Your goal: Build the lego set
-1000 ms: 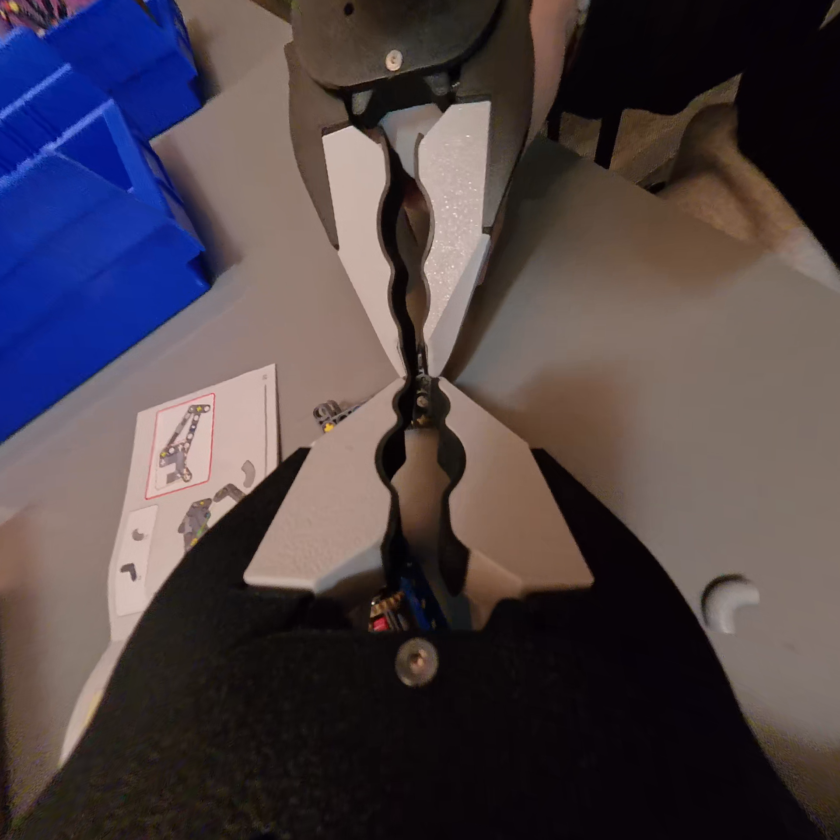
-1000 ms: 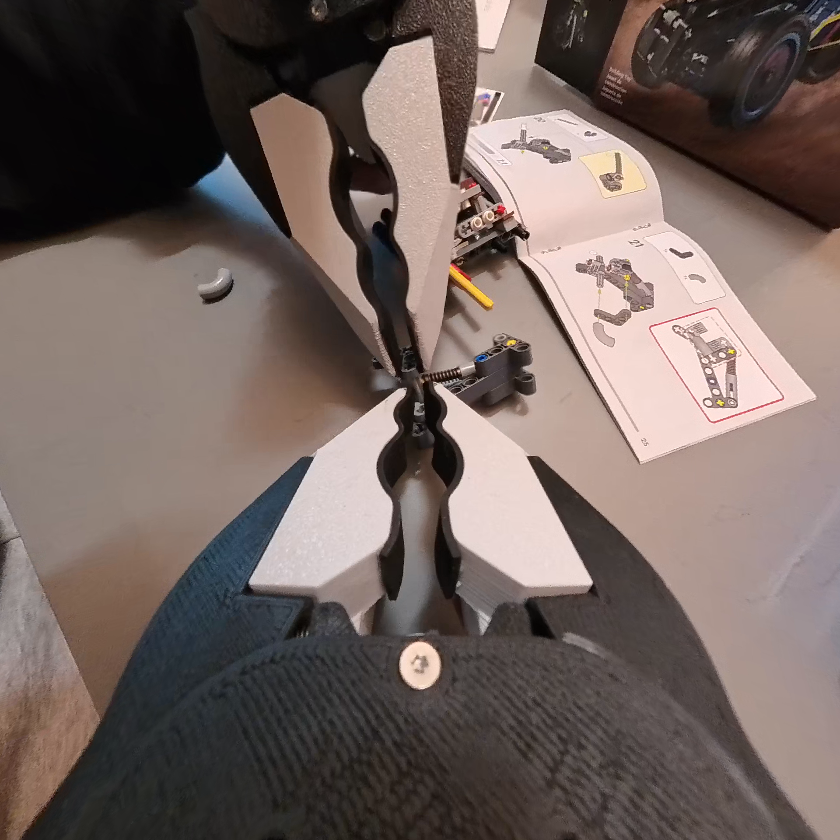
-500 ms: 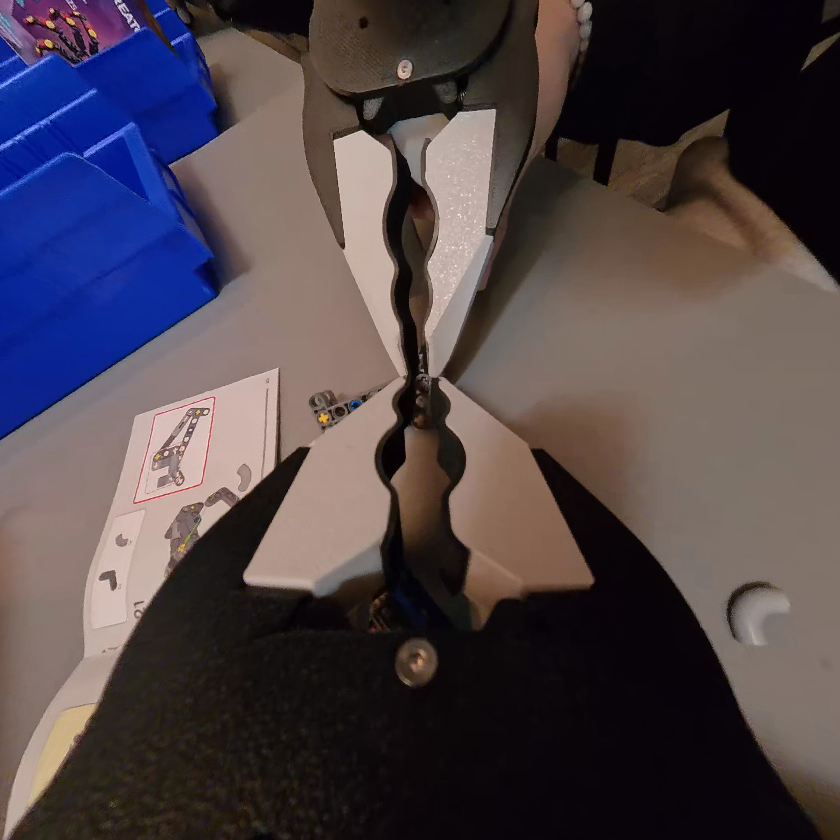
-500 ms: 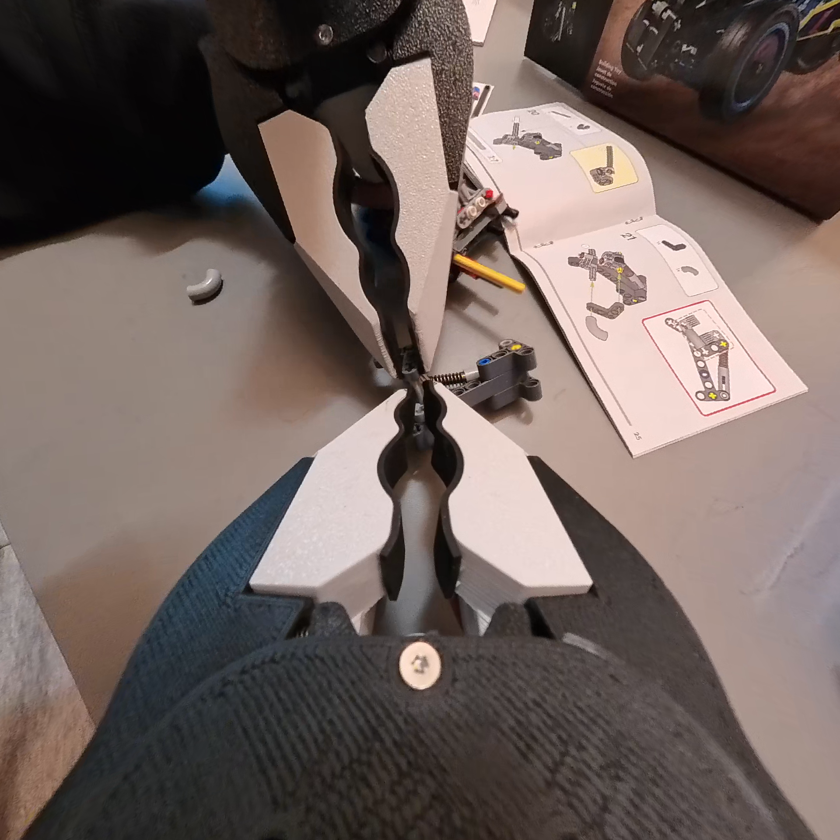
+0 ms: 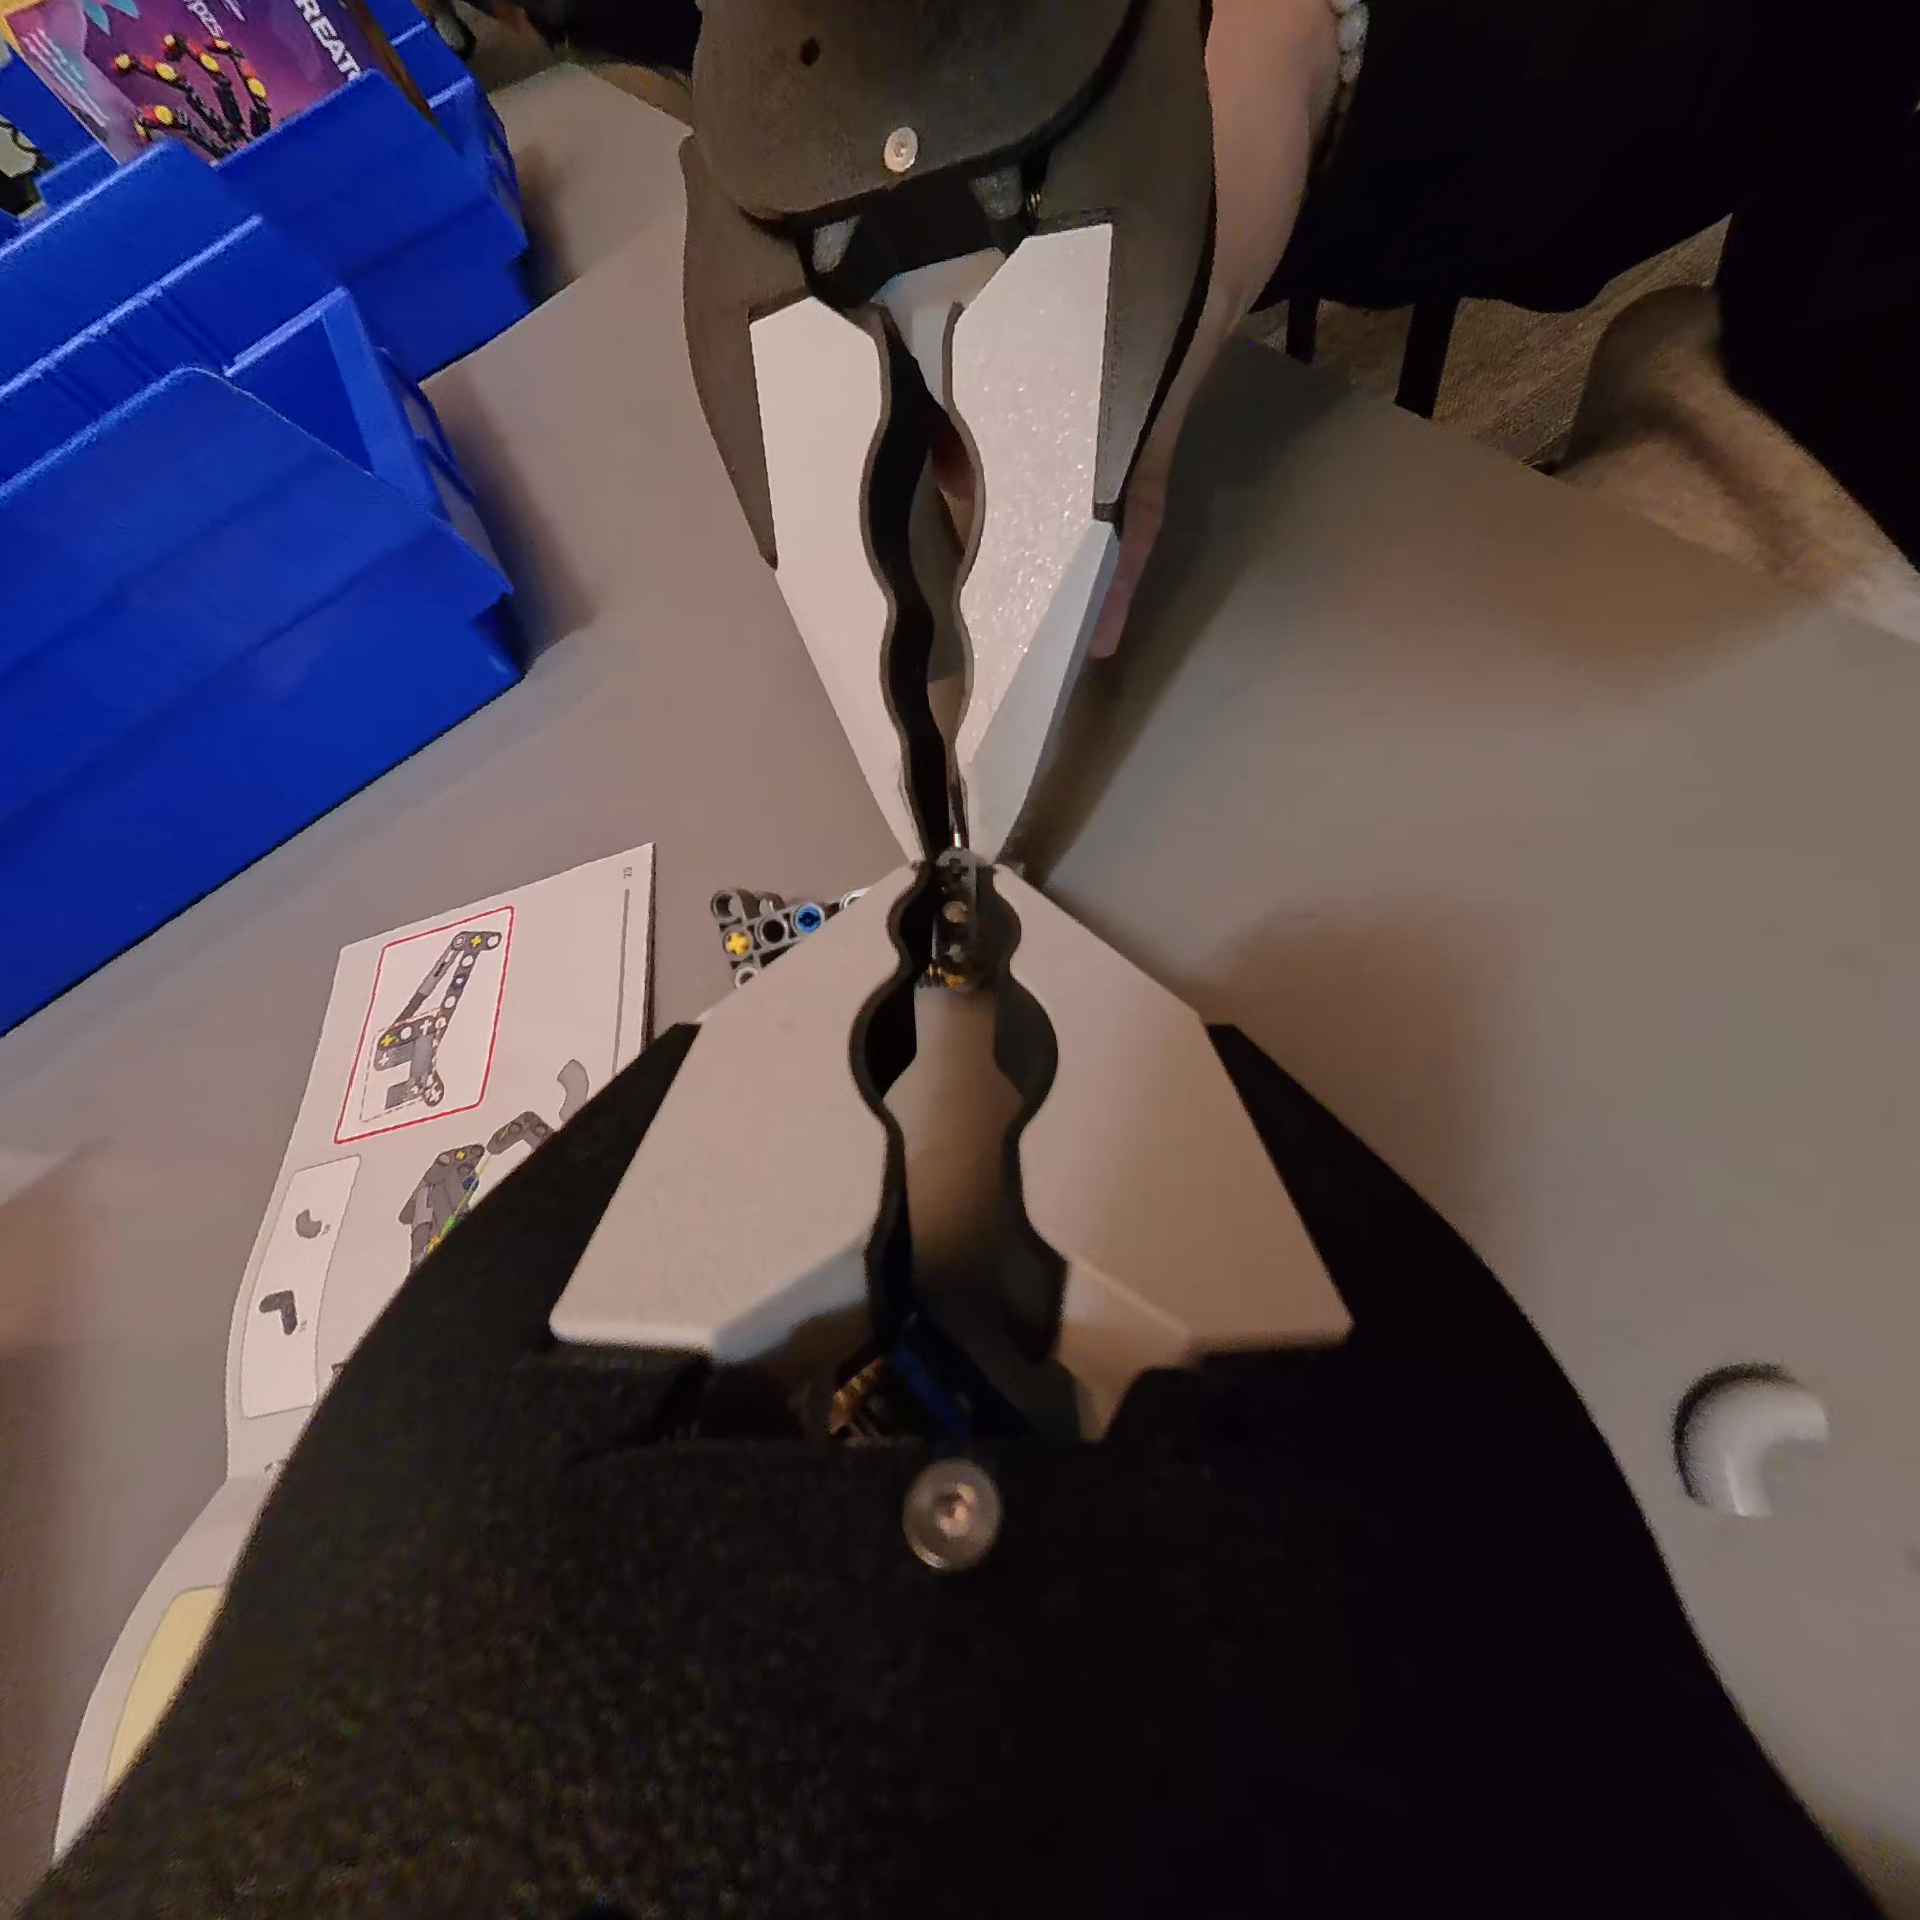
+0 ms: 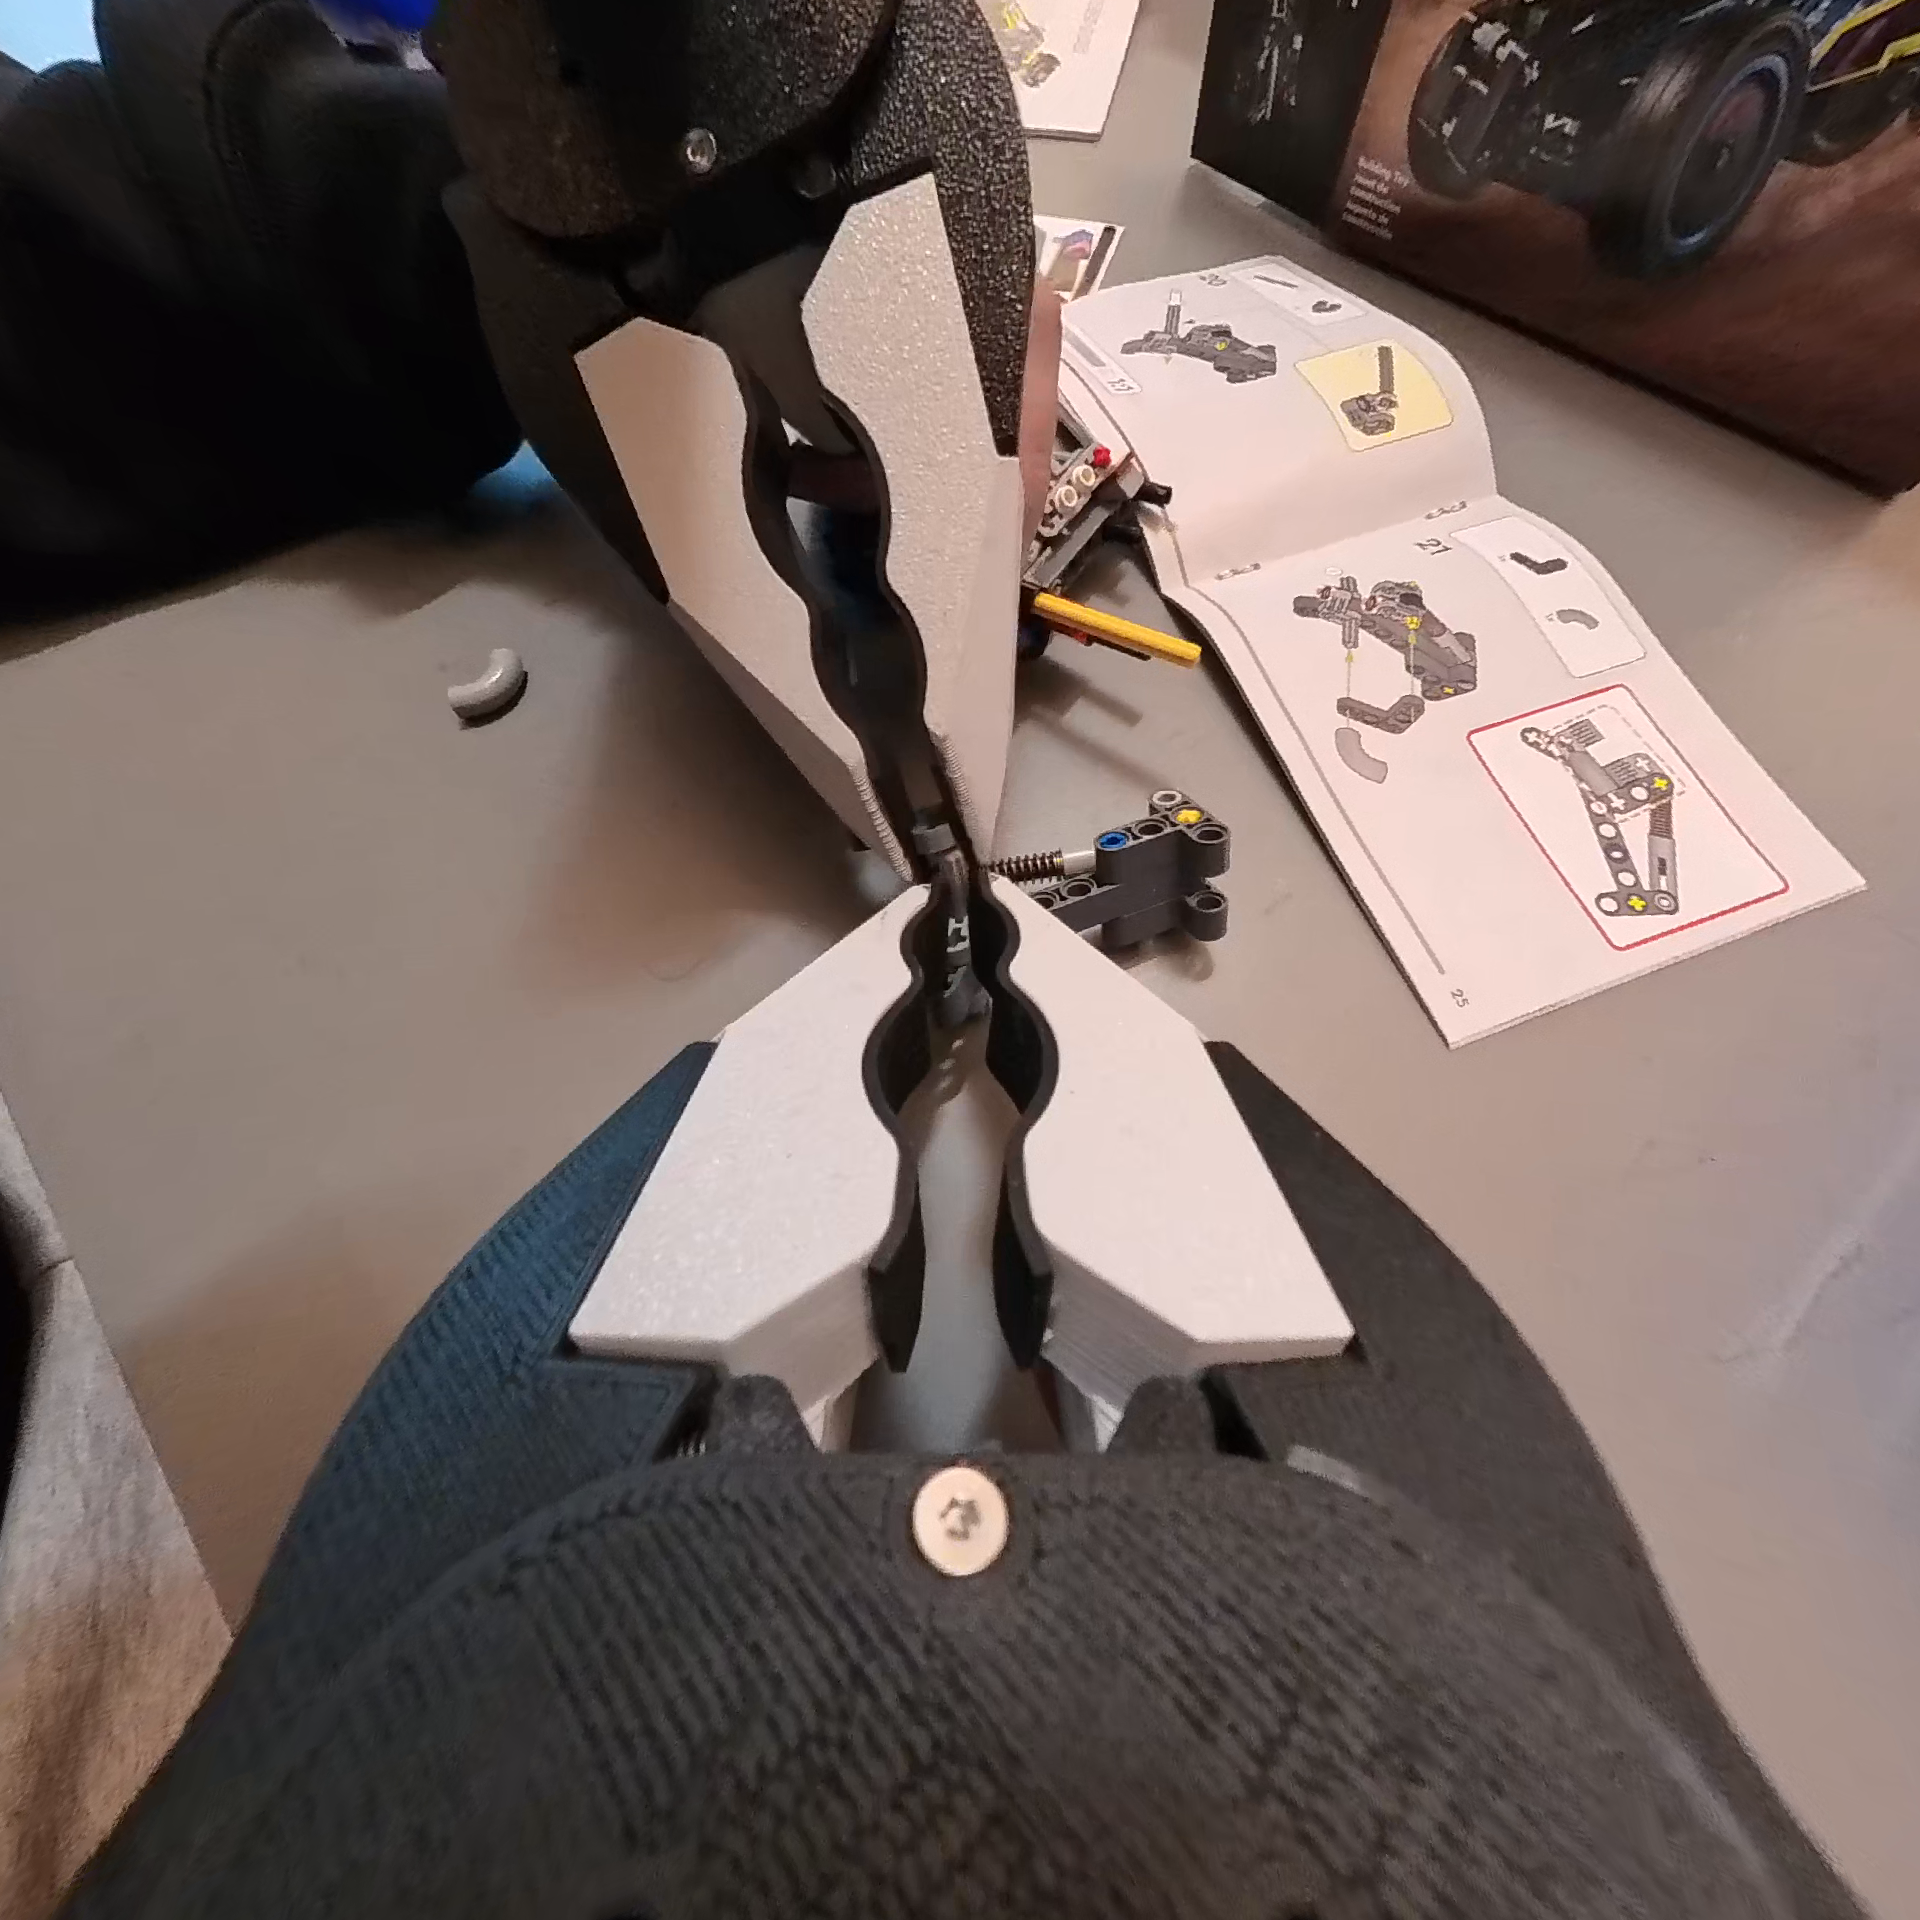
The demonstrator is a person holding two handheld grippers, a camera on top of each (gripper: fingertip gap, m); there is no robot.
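Gripping a small lego assembly from 2 sides, tip to tip

Looking along the left tool (image 5: 951, 914), its 2 white fingers are pinching shut on a thin dark beam (image 5: 954, 920) with small holes, held at the very tips above the grey table (image 5: 1455, 831). The right tool (image 5: 940, 821) is coming in from the opposite side, its tips meeting the left tips at the same spot, its fingers closed nearly together. Just left of the tips, a dark grey lego assembly (image 5: 774, 925) with a yellow and a blue pin is partly showing behind the left finger. An open instruction booklet (image 5: 457, 1039) is lying on the table to the left, and blue bins (image 5: 208, 540) are standing beyond it. A light grey curved piece (image 5: 1745, 1444) is resting on the table at the lower right.

Looking along the right tool (image 6: 951, 935), its fingers are clamping the near end of the same dark beam (image 6: 951, 945). The left tool (image 6: 935, 821) is descending from above, gripping the far end where a small spring is sticking out sideways toward the rest of the lego assembly (image 6: 1153, 868), which is hanging just above or on the table; I cannot tell which. A yellow axle (image 6: 1117, 629) and more grey parts are lying beside the booklet (image 6: 1455, 675). A curved grey piece (image 6: 486, 684) is sitting well apart on the left, and a printed box (image 6: 1662, 208) is standing at the upper right.
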